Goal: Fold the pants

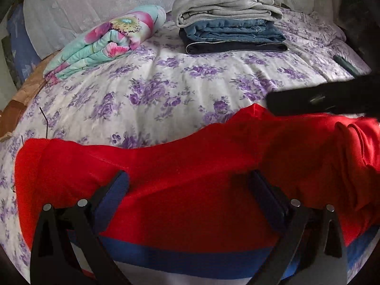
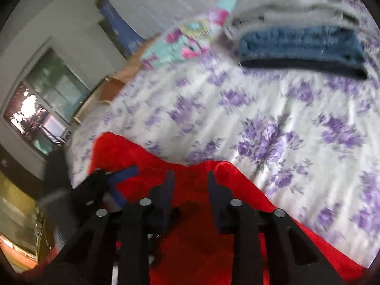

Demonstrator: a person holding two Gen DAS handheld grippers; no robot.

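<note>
The red pants (image 1: 185,166) lie across the near part of the bed, with a blue and white band along their near edge. My left gripper (image 1: 190,187) is open wide, its fingers resting on the red cloth at either side. My right gripper (image 2: 190,185) is open over the right end of the red pants (image 2: 194,232), with nothing between its fingers; this view is blurred. The right gripper shows as a dark shape (image 1: 332,99) at the right of the left wrist view. The left gripper (image 2: 111,182) shows at the left of the right wrist view.
A white bedsheet with purple flowers (image 1: 180,90) covers the bed. A stack of folded clothes (image 1: 232,21), grey over blue over dark, sits at the back. A folded floral blanket (image 1: 106,40) lies at the back left. A window (image 2: 40,102) is at the left.
</note>
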